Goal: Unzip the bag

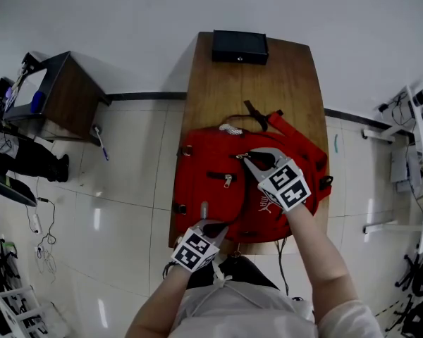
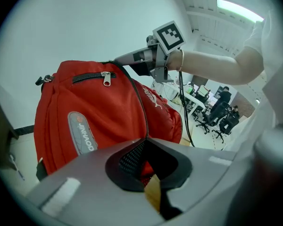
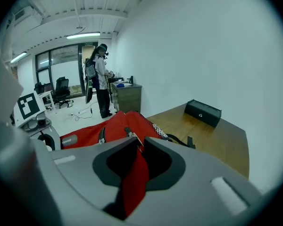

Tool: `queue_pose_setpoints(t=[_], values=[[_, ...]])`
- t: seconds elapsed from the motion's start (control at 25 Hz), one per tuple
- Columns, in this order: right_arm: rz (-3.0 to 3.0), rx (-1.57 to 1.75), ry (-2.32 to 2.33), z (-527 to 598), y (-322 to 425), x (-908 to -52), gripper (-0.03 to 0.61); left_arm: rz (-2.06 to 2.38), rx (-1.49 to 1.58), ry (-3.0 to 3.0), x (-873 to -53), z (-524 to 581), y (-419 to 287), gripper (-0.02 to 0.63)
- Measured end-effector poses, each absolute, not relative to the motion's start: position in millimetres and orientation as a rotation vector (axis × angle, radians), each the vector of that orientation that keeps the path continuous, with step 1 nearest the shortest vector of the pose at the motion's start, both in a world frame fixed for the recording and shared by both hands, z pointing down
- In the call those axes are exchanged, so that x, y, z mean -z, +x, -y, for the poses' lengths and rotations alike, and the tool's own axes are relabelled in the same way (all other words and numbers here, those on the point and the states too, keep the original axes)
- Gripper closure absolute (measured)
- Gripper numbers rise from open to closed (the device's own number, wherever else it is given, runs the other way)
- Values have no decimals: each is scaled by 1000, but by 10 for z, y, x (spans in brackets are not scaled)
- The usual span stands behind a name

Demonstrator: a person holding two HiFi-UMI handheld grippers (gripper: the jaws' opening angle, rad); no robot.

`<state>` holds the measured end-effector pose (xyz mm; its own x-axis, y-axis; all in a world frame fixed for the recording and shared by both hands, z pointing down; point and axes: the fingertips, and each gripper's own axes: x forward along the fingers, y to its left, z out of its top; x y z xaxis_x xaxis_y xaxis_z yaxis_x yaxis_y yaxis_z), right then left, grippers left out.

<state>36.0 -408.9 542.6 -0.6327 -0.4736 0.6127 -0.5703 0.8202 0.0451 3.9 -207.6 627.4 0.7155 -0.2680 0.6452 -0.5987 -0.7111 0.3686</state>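
**Wooden table (image 1: 218, 83), red bag (image 1: 201, 189) gripped twice**

The bag is laid flat under both tools. Its near edge, where the zip (image 2: 144, 112) ends, is pinched between the closed jaws of the left gripper (image 1: 210, 221). Red fabric farther along is clenched by the right gripper (image 1: 255, 158).

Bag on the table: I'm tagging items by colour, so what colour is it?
The bag is red, clearest in the left gripper view.

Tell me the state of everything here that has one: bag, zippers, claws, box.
Backpack: lying on the table.
Main zipper: shut where visible.
Front pocket zipper: shut.
Left claw: shut on the backpack's edge.
Right claw: shut on a red strip.
Black box: closed.
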Motion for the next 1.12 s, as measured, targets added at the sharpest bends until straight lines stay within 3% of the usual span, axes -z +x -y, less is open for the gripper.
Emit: queue_pose_setpoints(t=[0.2,0.28,0.8,1.12], values=[[2349,-82,948,4012,562,-5185,520,705,-761,2402,-6168,2082,-7,607],[2387,-50,992,3842,629,-4977,571,753,-728,2479,-5933,2093,-7,607],[2677,174,1141,2100,961,-4163,571,1246,-184,2850,-4141,1676,-168,607],[2674,145,1275,1128,1008,-4129,571,1175,-101,2868,-4094,880,-225,607]])
